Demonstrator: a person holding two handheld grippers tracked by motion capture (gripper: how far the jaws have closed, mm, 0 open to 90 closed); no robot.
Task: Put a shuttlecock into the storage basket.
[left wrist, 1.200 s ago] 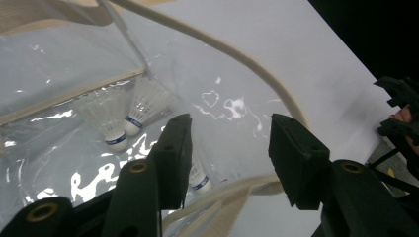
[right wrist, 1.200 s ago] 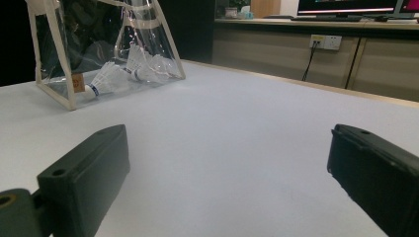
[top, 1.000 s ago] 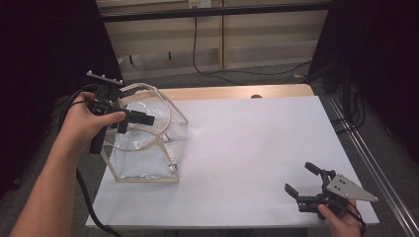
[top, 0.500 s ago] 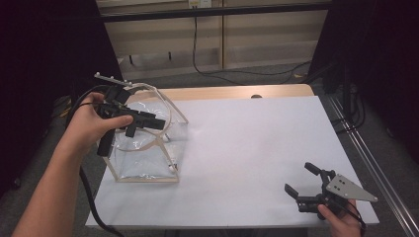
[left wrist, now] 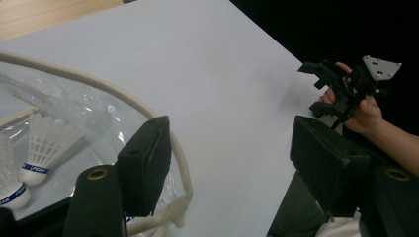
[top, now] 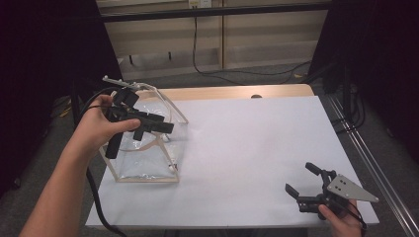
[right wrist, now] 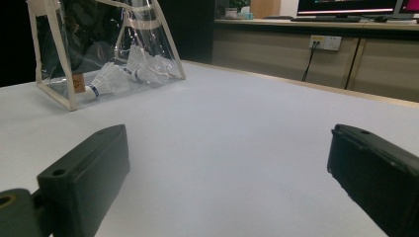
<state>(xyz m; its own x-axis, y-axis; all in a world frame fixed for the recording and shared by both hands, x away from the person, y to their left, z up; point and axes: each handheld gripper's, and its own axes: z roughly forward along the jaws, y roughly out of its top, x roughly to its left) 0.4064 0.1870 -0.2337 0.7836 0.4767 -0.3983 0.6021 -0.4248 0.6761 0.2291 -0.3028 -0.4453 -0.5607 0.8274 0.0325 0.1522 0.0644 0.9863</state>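
A clear plastic bag point(top: 148, 158) with cream fabric edging stands upright on the left part of a white table point(top: 247, 148), close to its left edge. In the right gripper view the bag point(right wrist: 99, 54) appears at the far upper left, and white shuttlecocks point(right wrist: 106, 79) lie on its floor, their cork tips banded in blue. In the left gripper view two of these shuttlecocks point(left wrist: 44, 148) show through the crinkled plastic (one bears small blue lettering on its band). A cream rope handle point(left wrist: 123, 98) arches over the bag's open top.

The left gripper point(top: 160, 126), held in the person's left hand point(top: 99, 128), hangs over the top of the bag, pointing toward the middle of the table. Its jaws are spread wide with nothing between them. In its own view the rope handle curves just beside the inner face of one jaw; I cannot tell whether they touch.

The right gripper point(top: 302, 180) sits low at the table's near right corner, well apart from the bag, held in the person's right hand point(top: 341, 219). Its jaws are also spread wide and hold nothing, with bare white tabletop between them in its own view. A grey three-cornered plate point(top: 352, 188) tops it.

Beyond the table stand wooden cabinets point(right wrist: 316, 54) with a wall socket point(right wrist: 326, 42) and a dangling black cable point(top: 195, 44).
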